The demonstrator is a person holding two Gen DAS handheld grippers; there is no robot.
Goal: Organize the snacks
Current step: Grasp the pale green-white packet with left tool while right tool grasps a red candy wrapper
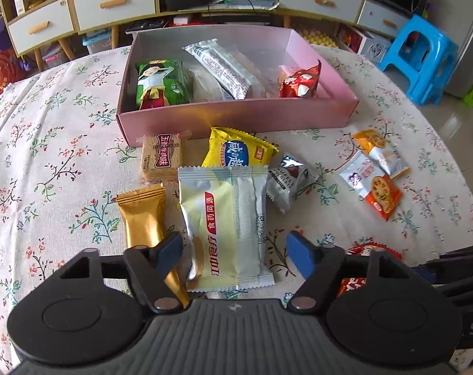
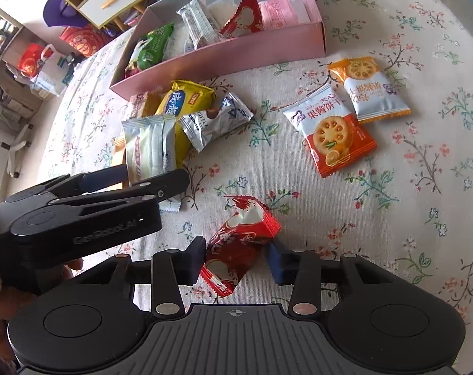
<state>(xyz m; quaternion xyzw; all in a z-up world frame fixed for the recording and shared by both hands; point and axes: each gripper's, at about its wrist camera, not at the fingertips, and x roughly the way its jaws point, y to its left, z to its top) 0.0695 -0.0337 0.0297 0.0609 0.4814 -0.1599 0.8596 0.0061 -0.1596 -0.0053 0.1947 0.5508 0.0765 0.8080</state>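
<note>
A pink box (image 1: 236,115) (image 2: 223,57) on the flowered table holds a green packet (image 1: 159,82), a silver bar (image 1: 219,67) and a red packet (image 1: 300,82). My left gripper (image 1: 233,254) is open, its fingers on either side of a pale yellow-silver packet (image 1: 227,225) (image 2: 148,147) lying on the cloth. My right gripper (image 2: 238,261) has its pads (image 2: 197,261) against a red packet (image 2: 238,247), which rests on the table. Loose snacks lie in front of the box: a gold packet (image 1: 142,218), a wafer (image 1: 163,156), a yellow packet (image 1: 236,153), a silver truffle packet (image 1: 288,181).
Two orange-and-white biscuit packets (image 2: 333,131) (image 2: 370,90) lie to the right on the tablecloth (image 2: 392,203). A blue stool (image 1: 424,59) and drawer cabinets (image 1: 111,9) stand beyond the table. The left gripper's body (image 2: 80,215) is close beside the right one.
</note>
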